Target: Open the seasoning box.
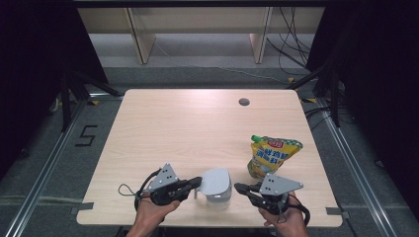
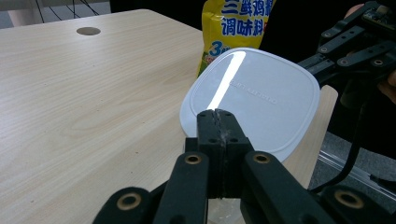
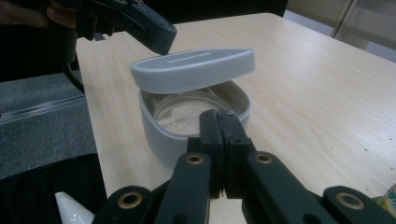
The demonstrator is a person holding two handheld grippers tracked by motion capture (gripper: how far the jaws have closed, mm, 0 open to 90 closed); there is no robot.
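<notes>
Here, left gripper (image 1: 196, 183) jaws pinched on lid (image 3: 194, 69), tilted above container (image 3: 161, 133) at tabletop (image 1: 188, 128) near edge. Right gripper (image 1: 238, 187) jaws closed, empty. Advice: lift lid slowly, brace container.

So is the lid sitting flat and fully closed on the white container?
No: in the right gripper view the lid is tilted up at one side, leaving a gap over the container, whose inside shows.

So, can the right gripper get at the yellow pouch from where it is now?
Probably yes. The yellow pouch lies flat just beyond the right gripper, and the bare table around it leaves the way free. Its shut jaws would have to open first.
</notes>
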